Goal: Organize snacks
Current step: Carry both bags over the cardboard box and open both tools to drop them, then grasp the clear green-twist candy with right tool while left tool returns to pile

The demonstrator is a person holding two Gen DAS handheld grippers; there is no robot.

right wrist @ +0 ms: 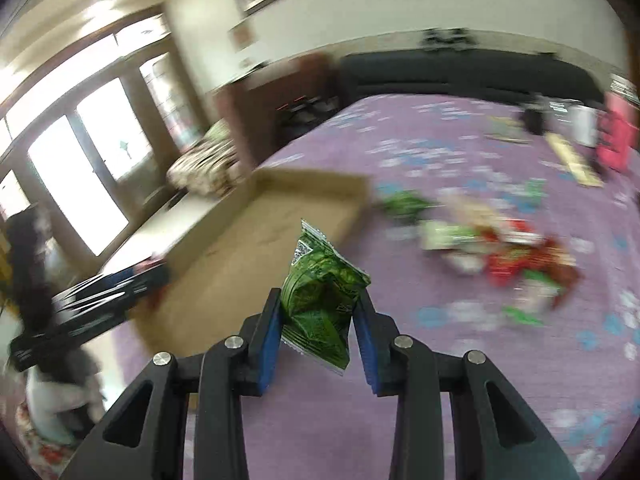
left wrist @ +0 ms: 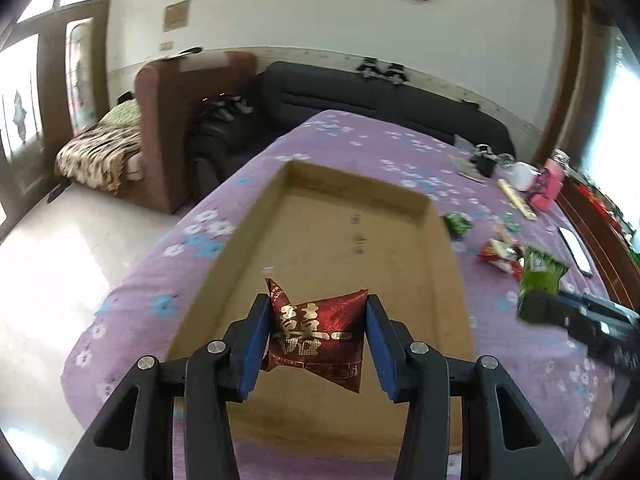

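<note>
A: At lower centre of the left wrist view, the left gripper [left wrist: 316, 334] pinches a red snack packet [left wrist: 318, 336] between its blue fingers [left wrist: 256, 344], above the near end of the cardboard box [left wrist: 448, 248].

B: And the right gripper [right wrist: 316, 320]?

A: Its fingers pinch a green snack packet [right wrist: 320, 300] over the purple-clothed counter [right wrist: 480, 380], box at centre left. Both packets look light, soft and crinkly; mid-body holds likely suit them.

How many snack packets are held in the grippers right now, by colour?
red packet, in the left gripper: 1
green packet, in the right gripper: 1
Total held: 2
The loose packets on the purple cloth are too blurred to count.
</note>
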